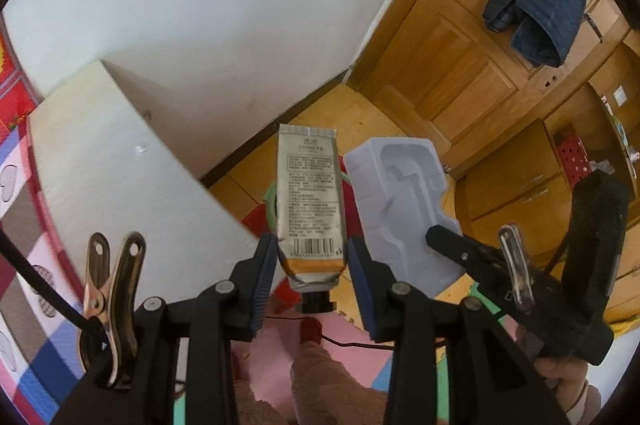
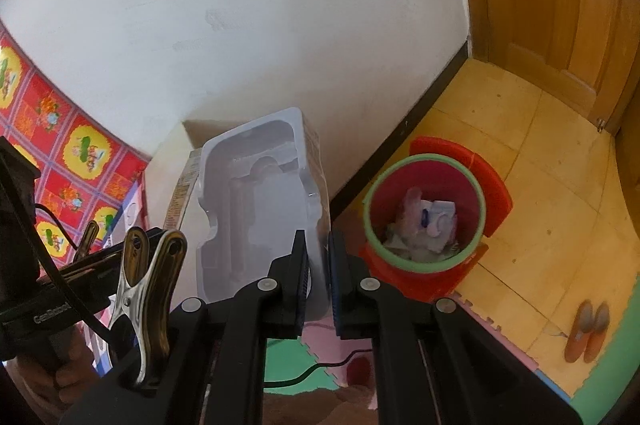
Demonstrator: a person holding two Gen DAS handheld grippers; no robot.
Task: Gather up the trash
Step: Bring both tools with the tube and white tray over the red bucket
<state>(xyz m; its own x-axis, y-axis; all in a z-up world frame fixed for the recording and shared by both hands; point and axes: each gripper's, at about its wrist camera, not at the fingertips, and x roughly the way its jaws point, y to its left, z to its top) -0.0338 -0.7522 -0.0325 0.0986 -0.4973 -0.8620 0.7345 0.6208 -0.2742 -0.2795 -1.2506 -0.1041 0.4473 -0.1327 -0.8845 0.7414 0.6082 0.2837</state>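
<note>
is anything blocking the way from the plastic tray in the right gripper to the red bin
Nothing visible does. The plastic tray is clamped in the right gripper, and the red bin stands open-topped on the floor just to its right, already holding some trash. Only open air and bare floor lie between them.

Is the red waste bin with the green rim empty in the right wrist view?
No: the red waste bin with the green rim already holds crumpled white and pink wrappers and packaging at its bottom.
</note>
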